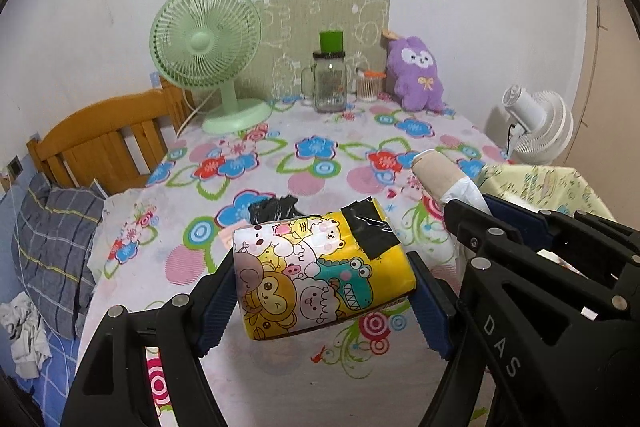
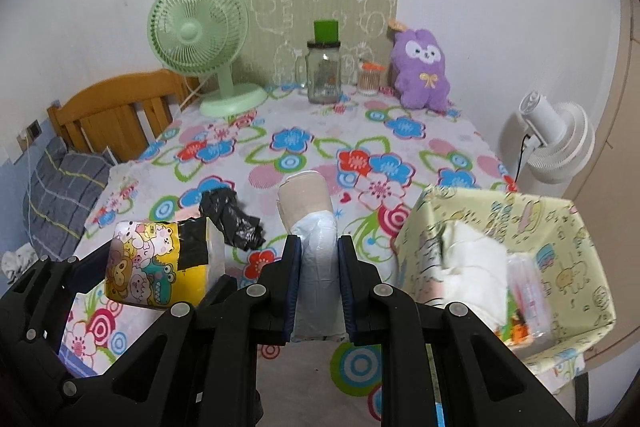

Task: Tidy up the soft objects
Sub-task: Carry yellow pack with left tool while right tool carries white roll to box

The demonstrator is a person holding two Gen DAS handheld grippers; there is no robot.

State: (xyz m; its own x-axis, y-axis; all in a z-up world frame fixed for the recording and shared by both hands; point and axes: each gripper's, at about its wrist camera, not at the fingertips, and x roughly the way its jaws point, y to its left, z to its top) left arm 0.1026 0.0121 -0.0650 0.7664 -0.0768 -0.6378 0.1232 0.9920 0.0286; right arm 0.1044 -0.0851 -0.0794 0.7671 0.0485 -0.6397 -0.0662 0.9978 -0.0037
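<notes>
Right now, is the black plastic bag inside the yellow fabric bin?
No, the black plastic bag lies crumpled on the tablecloth, left of the yellow fabric bin.

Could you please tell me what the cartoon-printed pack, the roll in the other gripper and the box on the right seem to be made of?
Cartoon-printed pack: glossy plastic film, judging by its sheen and creases, patched with black tape.
Roll: thin whitish plastic film on a matte beige, likely cardboard, core.
Box: stiff walls under a printed pale yellow covering, paper or cloth; I cannot tell which.
</notes>
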